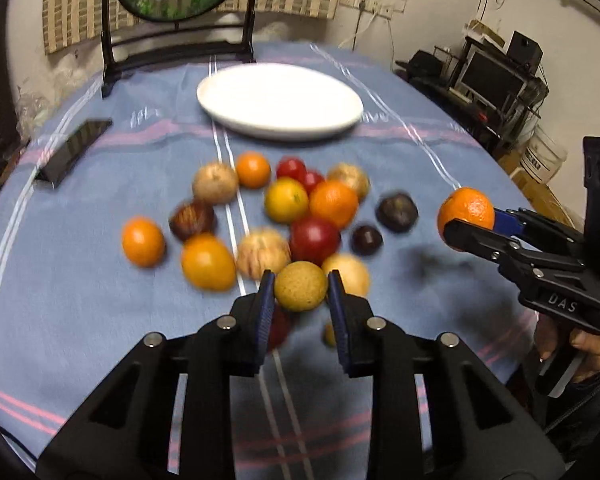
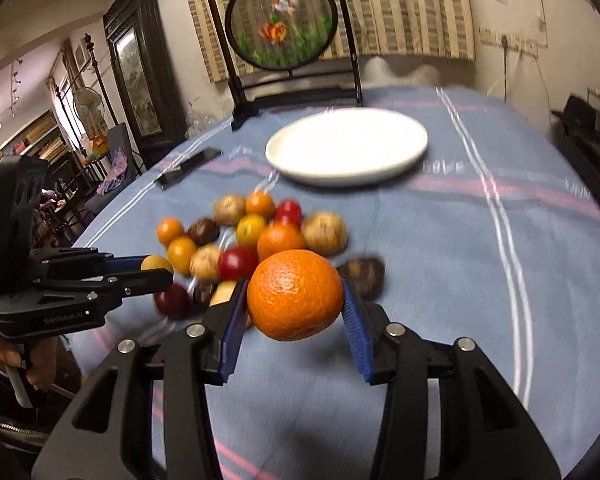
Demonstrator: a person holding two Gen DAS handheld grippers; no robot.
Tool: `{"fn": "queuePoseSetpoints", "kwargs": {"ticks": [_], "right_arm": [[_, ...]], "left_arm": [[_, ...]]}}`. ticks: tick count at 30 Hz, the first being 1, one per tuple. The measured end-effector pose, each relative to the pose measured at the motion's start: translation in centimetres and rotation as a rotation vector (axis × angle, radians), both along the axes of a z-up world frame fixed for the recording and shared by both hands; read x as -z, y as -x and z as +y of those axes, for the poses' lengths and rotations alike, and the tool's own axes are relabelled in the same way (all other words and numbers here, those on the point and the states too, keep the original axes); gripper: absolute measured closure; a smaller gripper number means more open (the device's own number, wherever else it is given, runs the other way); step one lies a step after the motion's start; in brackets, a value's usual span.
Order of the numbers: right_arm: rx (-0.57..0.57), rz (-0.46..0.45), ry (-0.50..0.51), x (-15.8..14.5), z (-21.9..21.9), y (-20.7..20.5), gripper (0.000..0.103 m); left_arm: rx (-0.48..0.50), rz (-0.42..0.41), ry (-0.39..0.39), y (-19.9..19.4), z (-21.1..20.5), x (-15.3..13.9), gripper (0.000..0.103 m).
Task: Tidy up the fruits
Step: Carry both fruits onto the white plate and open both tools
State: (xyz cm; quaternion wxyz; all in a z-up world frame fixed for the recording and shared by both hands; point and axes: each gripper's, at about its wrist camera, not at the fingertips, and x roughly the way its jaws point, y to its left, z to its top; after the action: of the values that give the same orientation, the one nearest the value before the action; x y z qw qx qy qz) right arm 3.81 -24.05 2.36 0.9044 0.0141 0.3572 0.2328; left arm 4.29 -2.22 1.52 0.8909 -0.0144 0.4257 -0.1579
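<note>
1. Left claw (image 1: 301, 286) clamps a round tan fruit (image 1: 300, 286), lifted above the bench (image 1: 80, 312).
2. Right claw (image 2: 295, 296) grips an orange (image 2: 295, 294), stem end sideways.
3. White plate (image 1: 280, 100) lies beyond the fruit pile (image 1: 284, 216).

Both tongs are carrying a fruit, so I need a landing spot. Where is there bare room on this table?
The white plate holds nothing. Bare blue cloth lies between the fruit pile and the double white stripe, and beyond that stripe. It is crowded in the pile itself, in front of the plate. The phone takes the left edge.
</note>
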Motion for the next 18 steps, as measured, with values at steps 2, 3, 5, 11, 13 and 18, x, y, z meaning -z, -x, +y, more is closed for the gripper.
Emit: {"fn": "queuePoseSetpoints", "kwargs": {"ticks": [2,3,5,11,13,18], "right_arm": [[-0.002,-0.023,0.014,-1.0,0.6,-1.7,0.057],[-0.004,-0.027,0.017,-1.3,0.8,-2.4,0.057],[0.003,-0.035,0.021,-2.2,1.3,-5.0,0.057],[0.068,-0.032,0.049,-2.2,2.6,-12.8,0.057],[0.103,-0.003,0.094,-0.9,3.2,-16.2,0.057],[0.124,0.097,0.188,2.7,4.1,-21.5,0.057]], "left_arm": [[0.003,-0.035,-0.007,-1.8,0.2,-1.2,0.076],[-0.002,-0.05,-0.013,-3.1,0.3,-1.9,0.076],[-0.014,-0.06,-0.018,-5.4,0.4,-2.7,0.076],[-0.05,-0.032,0.024,-15.2,-0.1,-3.9,0.076],[-0.077,-0.018,0.013,-18.2,-0.4,-3.1,0.076],[-0.117,0.079,-0.006,-23.7,-1.0,0.2,0.076]]}}
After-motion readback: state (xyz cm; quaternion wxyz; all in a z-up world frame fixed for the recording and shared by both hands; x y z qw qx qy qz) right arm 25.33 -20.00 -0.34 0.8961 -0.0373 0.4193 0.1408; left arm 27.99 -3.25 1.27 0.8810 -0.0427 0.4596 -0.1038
